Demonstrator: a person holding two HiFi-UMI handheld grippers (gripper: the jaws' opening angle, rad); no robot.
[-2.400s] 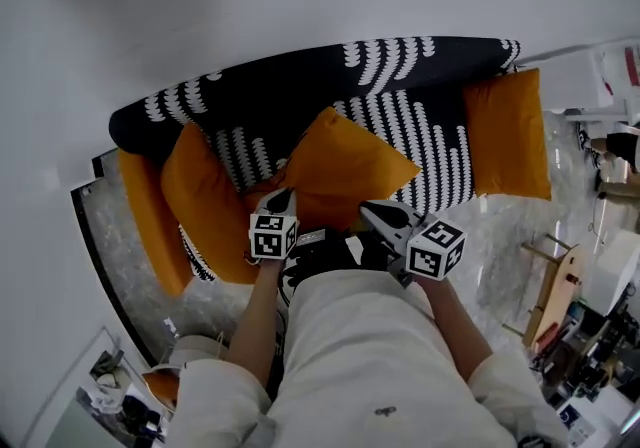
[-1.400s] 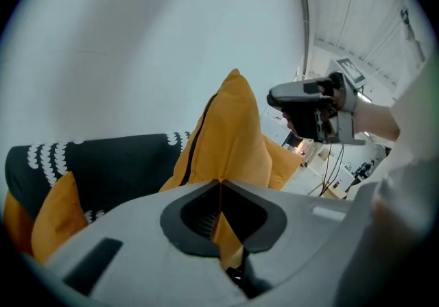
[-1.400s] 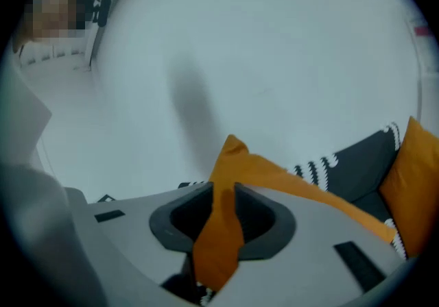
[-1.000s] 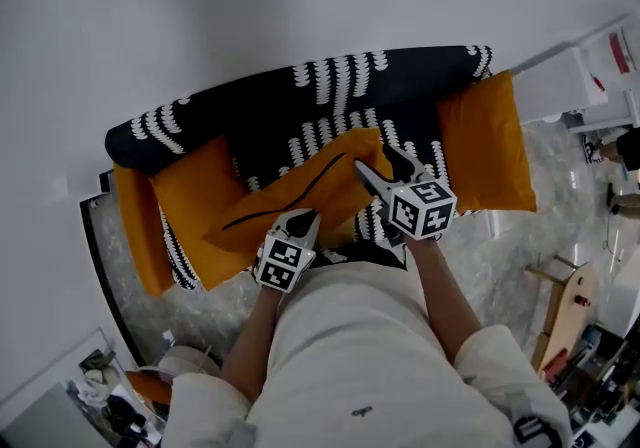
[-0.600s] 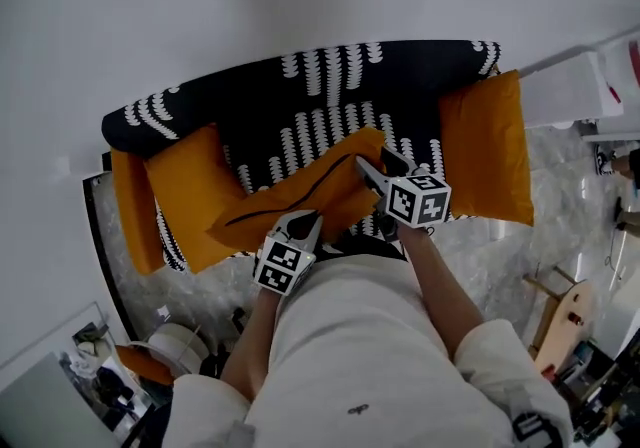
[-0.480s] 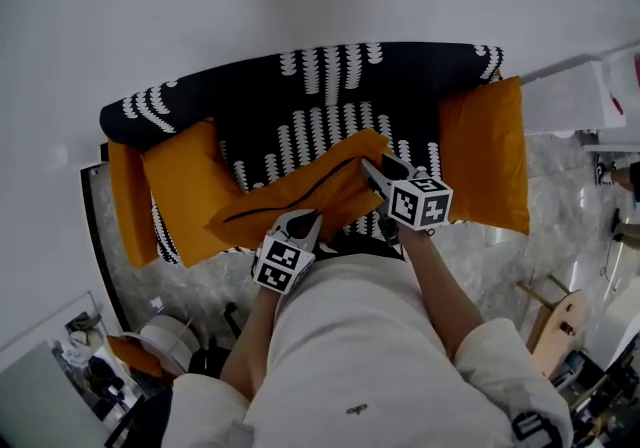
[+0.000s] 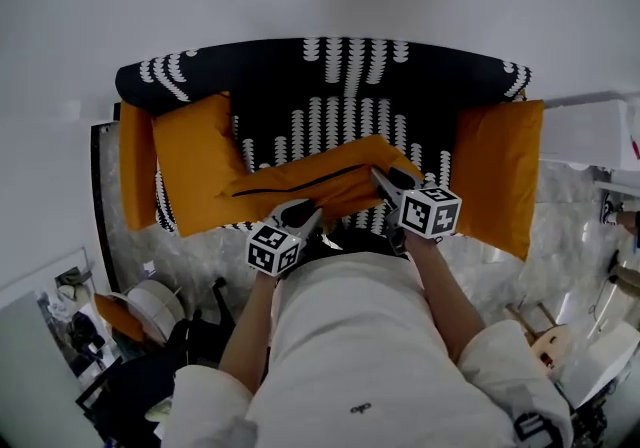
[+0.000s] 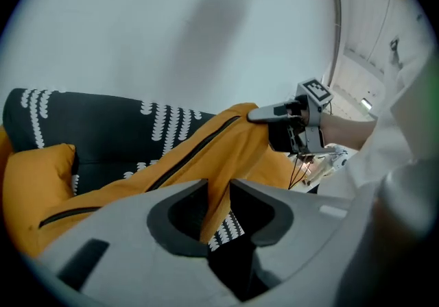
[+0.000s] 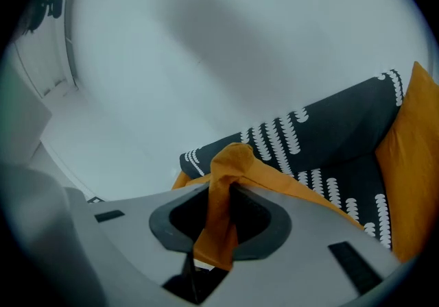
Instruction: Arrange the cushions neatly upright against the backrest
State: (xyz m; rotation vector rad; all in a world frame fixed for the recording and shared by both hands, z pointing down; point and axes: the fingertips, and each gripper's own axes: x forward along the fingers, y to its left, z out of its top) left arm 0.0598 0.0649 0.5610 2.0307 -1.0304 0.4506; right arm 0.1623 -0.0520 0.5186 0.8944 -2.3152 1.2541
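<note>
The black patterned sofa (image 7: 270,86) fills the view, its backrest (image 7: 330,56) at twelve o'clock, beyond everything else. The middle cushion (image 7: 300,181) lies slumped across the seat, long axis nearly nine to three, zipper edge facing the backrest. The right gripper (image 7: 382,175), jaws just closing, clamps its three o'clock corner. The left gripper (image 7: 310,212), jaws just eased slightly apart, pinches the near edge around seven o'clock.

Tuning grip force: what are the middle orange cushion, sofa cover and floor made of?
Middle cushion: soft matte orange cloth, maybe cotton or polyester; it creases and sags, dark zip along one edge. Sofa cover: matte black cloth, white marks printed or woven, cannot tell which. Floor: grey veined stone or marble-look tile.
</note>
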